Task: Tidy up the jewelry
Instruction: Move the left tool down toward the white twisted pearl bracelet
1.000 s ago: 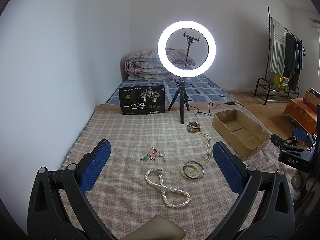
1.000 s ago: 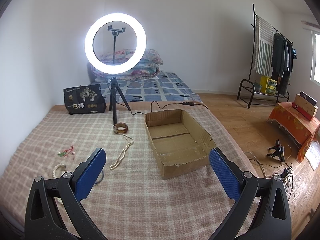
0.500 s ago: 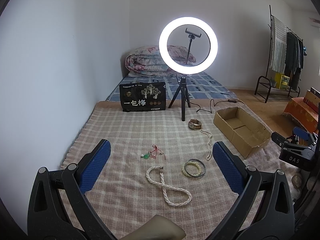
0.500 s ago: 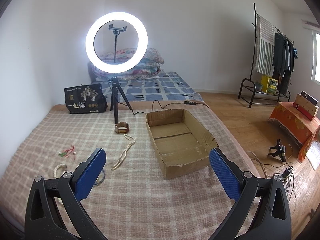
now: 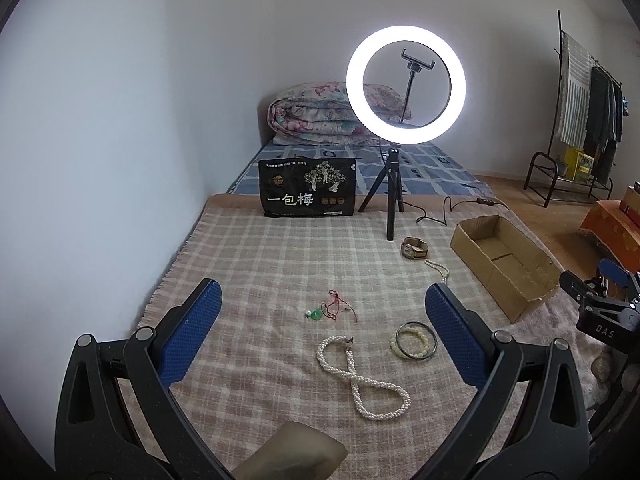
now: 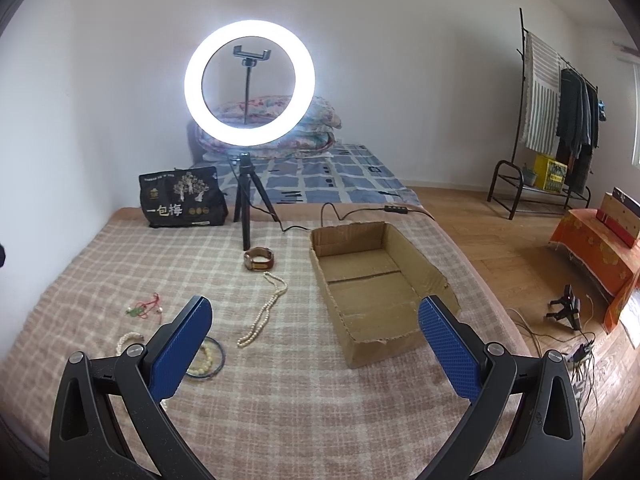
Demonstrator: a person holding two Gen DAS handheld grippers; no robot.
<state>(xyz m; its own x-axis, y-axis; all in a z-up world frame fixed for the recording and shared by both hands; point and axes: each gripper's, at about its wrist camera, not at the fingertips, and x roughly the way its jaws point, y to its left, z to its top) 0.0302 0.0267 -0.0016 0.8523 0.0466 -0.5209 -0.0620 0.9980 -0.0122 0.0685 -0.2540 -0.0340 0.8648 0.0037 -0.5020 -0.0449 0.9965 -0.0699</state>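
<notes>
Jewelry lies on a checked blanket (image 5: 260, 264). A thick white bead necklace (image 5: 362, 380) lies in a figure eight between my left fingers. Beside it are a bead bracelet inside a dark bangle (image 5: 414, 340), a green pendant on red cord (image 5: 328, 310), a thin pearl strand (image 6: 264, 308) and a brown watch (image 6: 259, 259). An empty cardboard box (image 6: 376, 276) stands at the right. My left gripper (image 5: 320, 320) is open and empty above the jewelry. My right gripper (image 6: 314, 332) is open and empty in front of the box.
A lit ring light on a tripod (image 5: 404, 88) stands behind the jewelry, its cable (image 6: 340, 212) running past the box. A black printed bag (image 5: 307, 192) stands at the blanket's back edge. A wall runs along the left. Wooden floor, clothes rack (image 6: 560, 120) and cables lie to the right.
Both grippers have drifted slightly; the left view now looks a bit more to the left and the scene sits closer. Nothing was grasped and the jewelry has not moved.
</notes>
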